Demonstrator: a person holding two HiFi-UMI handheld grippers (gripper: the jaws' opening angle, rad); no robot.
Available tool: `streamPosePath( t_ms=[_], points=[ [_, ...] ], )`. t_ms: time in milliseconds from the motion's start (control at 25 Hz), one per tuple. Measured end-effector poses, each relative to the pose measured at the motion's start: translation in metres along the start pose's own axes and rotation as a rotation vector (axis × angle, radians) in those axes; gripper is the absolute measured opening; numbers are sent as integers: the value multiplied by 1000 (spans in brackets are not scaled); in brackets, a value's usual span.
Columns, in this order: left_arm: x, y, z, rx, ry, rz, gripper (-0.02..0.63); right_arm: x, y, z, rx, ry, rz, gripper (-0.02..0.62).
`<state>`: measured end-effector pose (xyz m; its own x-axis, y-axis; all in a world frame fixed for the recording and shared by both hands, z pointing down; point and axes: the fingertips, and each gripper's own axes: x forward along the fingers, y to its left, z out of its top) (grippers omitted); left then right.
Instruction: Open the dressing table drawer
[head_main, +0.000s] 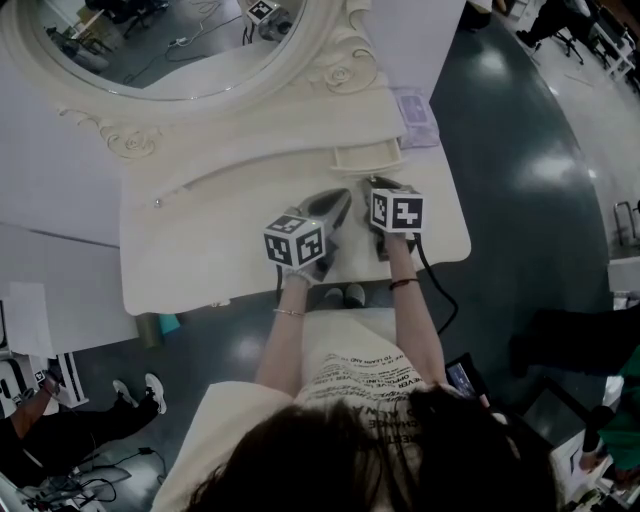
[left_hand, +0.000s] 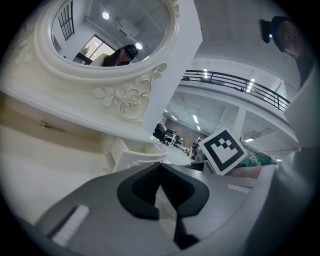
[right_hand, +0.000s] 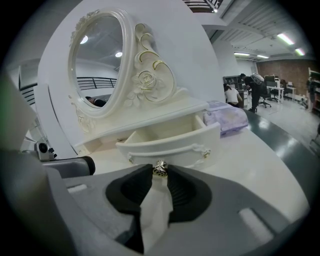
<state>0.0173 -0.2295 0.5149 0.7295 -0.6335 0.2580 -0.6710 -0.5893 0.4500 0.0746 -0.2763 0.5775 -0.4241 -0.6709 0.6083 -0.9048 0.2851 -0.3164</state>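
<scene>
White tabletop (head_main: 200, 250) of the dressing table filled most of my view, and the small drawer (right_hand: 170, 142) stood pulled out from under the shelf of the oval mirror (right_hand: 97, 65), toward the table's right end. I had the right gripper (right_hand: 160, 173) clamped on the drawer's metal knob (right_hand: 160, 168), one pad on each side. My left gripper (left_hand: 160, 167) sat just beside it, jaws pressed together on nothing. Beyond the drawer lay a purple pack (right_hand: 227, 117), its print too blurred to read. The lettering on my shirt (head_main: 350, 385) was just as illegible, and the head view cut off the mirror's top.
</scene>
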Motion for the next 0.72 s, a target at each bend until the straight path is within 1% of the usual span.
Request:
streamPosePath(
  t_ms=[480, 720],
  points=[
    [4, -4, -6, -11, 2, -12, -2, -7, 1, -1, 0, -35, 43, 115],
    [4, -7, -6, 1, 3, -22, -2, -18, 5, 6, 1, -86, 122, 115]
  ],
)
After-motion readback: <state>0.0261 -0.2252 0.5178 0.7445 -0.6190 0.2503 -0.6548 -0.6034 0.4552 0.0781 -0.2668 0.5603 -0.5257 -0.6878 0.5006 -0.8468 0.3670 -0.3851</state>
